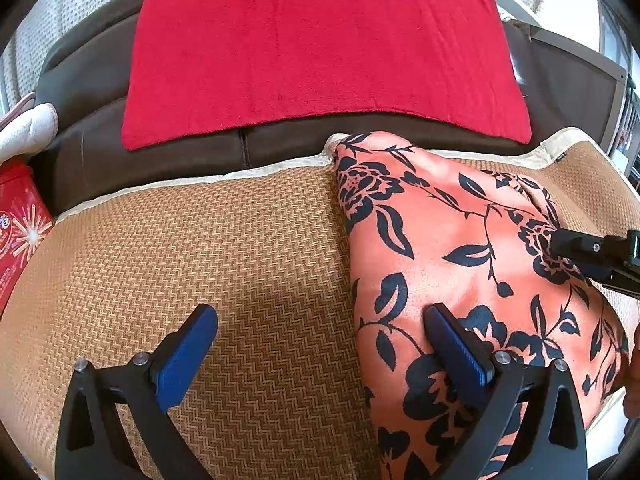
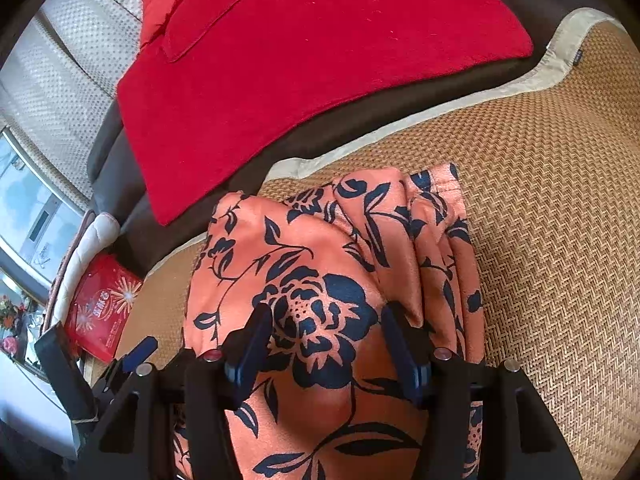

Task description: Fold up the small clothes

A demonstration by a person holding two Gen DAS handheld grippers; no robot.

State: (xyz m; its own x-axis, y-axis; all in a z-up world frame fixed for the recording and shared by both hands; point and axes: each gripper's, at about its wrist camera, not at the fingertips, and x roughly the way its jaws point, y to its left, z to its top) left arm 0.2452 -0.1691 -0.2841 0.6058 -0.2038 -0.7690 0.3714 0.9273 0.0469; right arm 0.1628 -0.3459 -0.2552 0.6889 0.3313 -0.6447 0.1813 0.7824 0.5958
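- Judged best: the right tool (image 2: pixel 324 344), half spread over the bundle's near part and gripping nothing, should close on one full edge.
- The left tool (image 1: pixel 320 344), spread wide and empty, should take the left edge beside its right pad.
- The orange satin garment with a dark blue flower print (image 1: pixel 460 264) lies loosely folded, pleats bunched at its far right, on the woven tan mat (image 1: pixel 200 240).

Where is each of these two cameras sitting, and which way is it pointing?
Left wrist: on the left gripper, angled down over the woven mat at the floral garment's edge; open blue pads show.
Right wrist: on the right gripper, looking down onto the floral garment; fingers straddle it.
Shared: garment, mat, red towel, red box.
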